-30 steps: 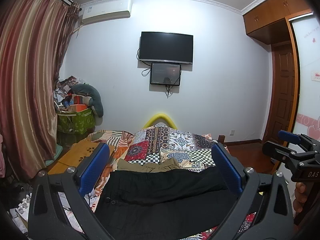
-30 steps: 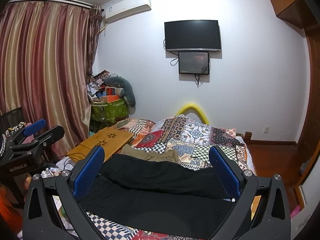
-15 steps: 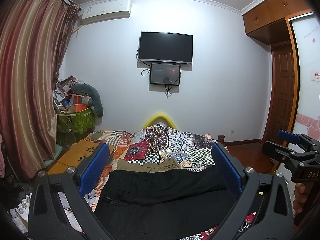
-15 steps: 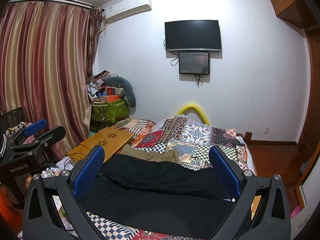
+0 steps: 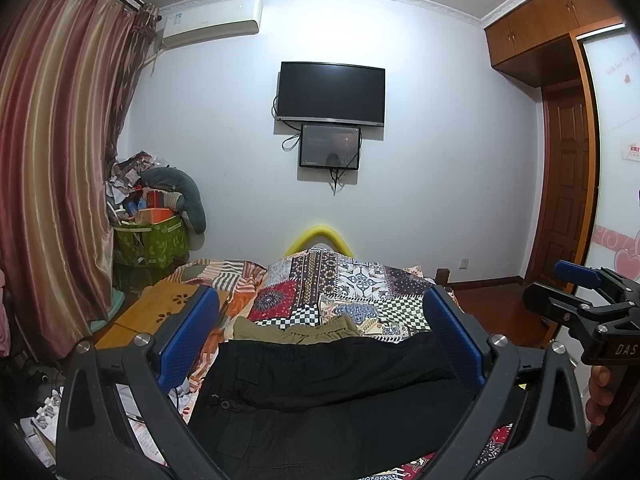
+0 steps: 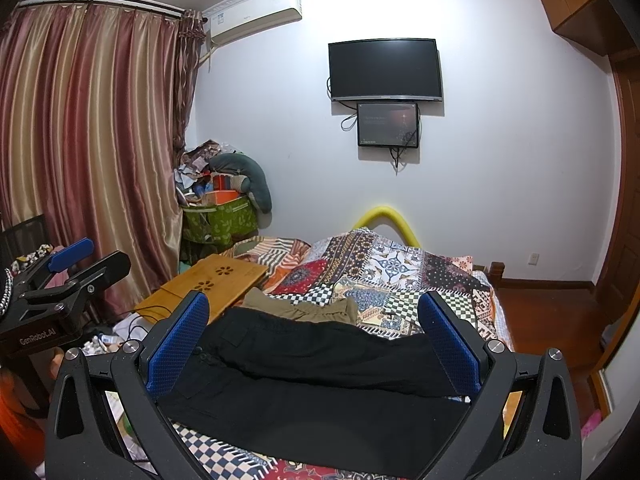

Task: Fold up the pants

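Black pants (image 5: pixel 320 396) lie spread across the near end of the bed, waist to the left, and show in the right wrist view (image 6: pixel 320 380) too. Khaki pants (image 5: pixel 296 330) lie just behind them, also in the right wrist view (image 6: pixel 300 306). My left gripper (image 5: pixel 320 336) is open and empty, held above the black pants. My right gripper (image 6: pixel 314 334) is open and empty, also above them. Each gripper shows at the edge of the other's view: the right one (image 5: pixel 580 296) and the left one (image 6: pixel 80 264).
The bed has a patchwork quilt (image 5: pixel 360 284). A wooden lap table (image 6: pixel 208 288) stands at its left, with a green cluttered box (image 6: pixel 218 220) and curtains (image 6: pixel 88 152) behind. A television (image 5: pixel 332 94) hangs on the far wall. A wooden door (image 5: pixel 564 184) is at right.
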Demonstrator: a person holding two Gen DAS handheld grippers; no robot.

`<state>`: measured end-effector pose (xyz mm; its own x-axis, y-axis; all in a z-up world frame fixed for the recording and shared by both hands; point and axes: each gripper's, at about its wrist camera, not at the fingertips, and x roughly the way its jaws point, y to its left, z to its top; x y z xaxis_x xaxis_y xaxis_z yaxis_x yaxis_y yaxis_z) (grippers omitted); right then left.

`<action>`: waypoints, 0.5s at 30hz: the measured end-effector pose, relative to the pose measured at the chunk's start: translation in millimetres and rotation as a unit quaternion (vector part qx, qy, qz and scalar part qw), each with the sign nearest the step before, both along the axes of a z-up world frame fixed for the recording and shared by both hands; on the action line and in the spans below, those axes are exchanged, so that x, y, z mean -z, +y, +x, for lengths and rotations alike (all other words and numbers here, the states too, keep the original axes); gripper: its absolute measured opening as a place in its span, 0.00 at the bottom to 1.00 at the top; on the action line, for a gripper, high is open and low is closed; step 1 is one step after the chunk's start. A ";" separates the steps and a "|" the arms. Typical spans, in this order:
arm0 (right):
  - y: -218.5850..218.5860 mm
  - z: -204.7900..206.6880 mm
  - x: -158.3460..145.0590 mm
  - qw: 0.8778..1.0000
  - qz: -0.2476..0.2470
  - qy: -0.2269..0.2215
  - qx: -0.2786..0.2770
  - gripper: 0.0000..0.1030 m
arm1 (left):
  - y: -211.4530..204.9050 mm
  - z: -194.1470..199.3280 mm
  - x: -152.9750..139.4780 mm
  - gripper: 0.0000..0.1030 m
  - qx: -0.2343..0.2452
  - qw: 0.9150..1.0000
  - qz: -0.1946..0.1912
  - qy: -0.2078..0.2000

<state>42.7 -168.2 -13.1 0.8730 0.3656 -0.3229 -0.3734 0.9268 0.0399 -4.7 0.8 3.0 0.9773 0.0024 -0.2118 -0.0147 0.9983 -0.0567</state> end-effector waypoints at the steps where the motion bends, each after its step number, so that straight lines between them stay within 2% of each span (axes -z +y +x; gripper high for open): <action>1: 0.1 -0.5 0.2 1.000 0.000 0.000 0.001 1.00 | -0.2 1.5 0.5 1.00 0.001 1.000 0.000 0.001; 8: -3.1 6.5 6.4 1.000 0.000 0.010 0.008 1.00 | -0.9 14.4 3.5 1.00 0.002 1.000 0.007 0.012; 15: -28.9 32.4 26.5 0.998 -0.023 0.026 0.060 1.00 | 11.8 67.7 20.1 1.00 -0.003 0.999 0.002 0.054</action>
<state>75.1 -197.1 -39.7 0.8910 0.2429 -0.3835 -0.2579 0.9661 0.0127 63.0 12.7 -17.1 0.9488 0.0083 -0.3159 -0.0259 0.9983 -0.0514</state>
